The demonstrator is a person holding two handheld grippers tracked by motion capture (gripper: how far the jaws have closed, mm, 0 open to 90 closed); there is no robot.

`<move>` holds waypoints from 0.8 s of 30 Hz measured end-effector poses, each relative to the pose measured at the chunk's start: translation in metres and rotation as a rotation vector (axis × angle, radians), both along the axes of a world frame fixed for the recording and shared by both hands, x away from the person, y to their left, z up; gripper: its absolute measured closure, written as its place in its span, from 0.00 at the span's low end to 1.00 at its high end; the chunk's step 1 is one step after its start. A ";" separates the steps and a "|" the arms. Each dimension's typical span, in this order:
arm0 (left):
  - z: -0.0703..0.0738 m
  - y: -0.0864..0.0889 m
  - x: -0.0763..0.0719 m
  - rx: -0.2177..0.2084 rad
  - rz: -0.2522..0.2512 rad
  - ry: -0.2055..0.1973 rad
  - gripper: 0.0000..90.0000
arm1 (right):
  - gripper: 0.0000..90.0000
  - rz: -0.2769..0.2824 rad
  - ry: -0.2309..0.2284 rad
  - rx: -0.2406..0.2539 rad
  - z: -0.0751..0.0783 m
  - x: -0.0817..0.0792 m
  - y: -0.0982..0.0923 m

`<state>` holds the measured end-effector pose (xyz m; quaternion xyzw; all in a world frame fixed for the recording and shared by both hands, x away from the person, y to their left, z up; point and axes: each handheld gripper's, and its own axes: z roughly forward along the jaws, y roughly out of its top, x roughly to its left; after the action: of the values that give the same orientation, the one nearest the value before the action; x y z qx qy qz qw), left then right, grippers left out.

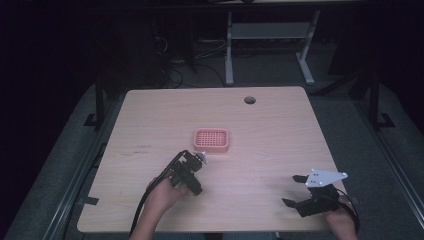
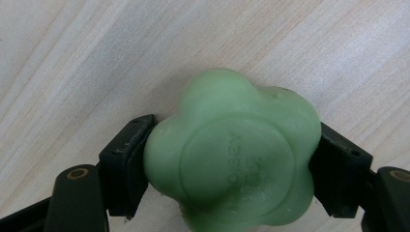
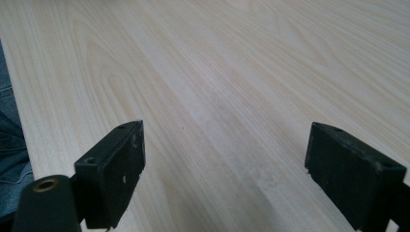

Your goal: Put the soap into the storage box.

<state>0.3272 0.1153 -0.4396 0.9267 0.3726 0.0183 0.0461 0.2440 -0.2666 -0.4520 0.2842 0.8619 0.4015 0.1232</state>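
1. Green soap, a lobed flower-shaped bar with faint embossed lettering on its face, sits closest in the left gripper view, pinched from both sides between that gripper's two black jaws, over bare pale wood.

2. From the high view, the left gripper is tilted forward and toward the pink tray, its tip just short of the tray's near-left corner; the soap cannot be made out there beyond a pale spot at the tip.

3. Behind it, the person's left hand wraps the gripper's body, forearm rising from the table's near edge and angling toward the tray, a black cable trailing back alongside it.

4. That tray — a shallow rectangular dish with a gridded, perforated floor — lies on the wooden table, and nothing can be seen in it.

5. Well to the right of the tray and nearer the person, the right gripper is held low over the table, its jaws spread wide and pointing left with nothing between them; a grey three-cornered plate rides on top.

6. Its own view confirms this — two black jaws far apart with only wood grain between.

7. Gripping it from the near-right corner is the right hand.

8. Beyond the tray, a round cable hole sits near the table's far edge.
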 end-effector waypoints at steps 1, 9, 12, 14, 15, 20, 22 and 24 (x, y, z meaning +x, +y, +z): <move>0.000 -0.001 0.001 0.006 0.004 0.007 0.29 | 0.15 0.000 0.000 0.000 0.000 0.000 0.000; 0.000 -0.003 0.003 0.013 0.028 0.029 0.30 | 0.15 0.003 -0.001 0.001 0.000 0.000 0.000; 0.000 0.000 0.001 -0.001 0.015 0.006 0.30 | 0.15 0.000 -0.001 0.000 0.000 0.000 0.000; 0.001 0.005 0.000 -0.036 0.024 0.001 0.30 | 0.15 -0.001 -0.001 0.001 0.000 0.000 0.000; 0.001 0.009 0.000 -0.065 0.034 0.000 0.30 | 0.15 -0.001 -0.002 0.002 0.000 0.000 0.000; 0.002 0.013 -0.001 -0.111 0.042 -0.007 0.30 | 0.15 -0.004 0.006 -0.001 0.000 0.000 0.000; 0.002 0.013 -0.001 -0.118 0.042 -0.014 0.30 | 0.15 -0.003 0.004 -0.002 0.000 0.000 0.000; 0.004 0.011 -0.001 -0.129 0.041 -0.022 0.30 | 0.15 -0.006 0.004 -0.001 0.000 0.000 0.000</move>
<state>0.3261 0.1265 -0.4355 0.9137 0.3913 0.0053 0.1092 0.2442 -0.2667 -0.4523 0.2874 0.8616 0.4001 0.1227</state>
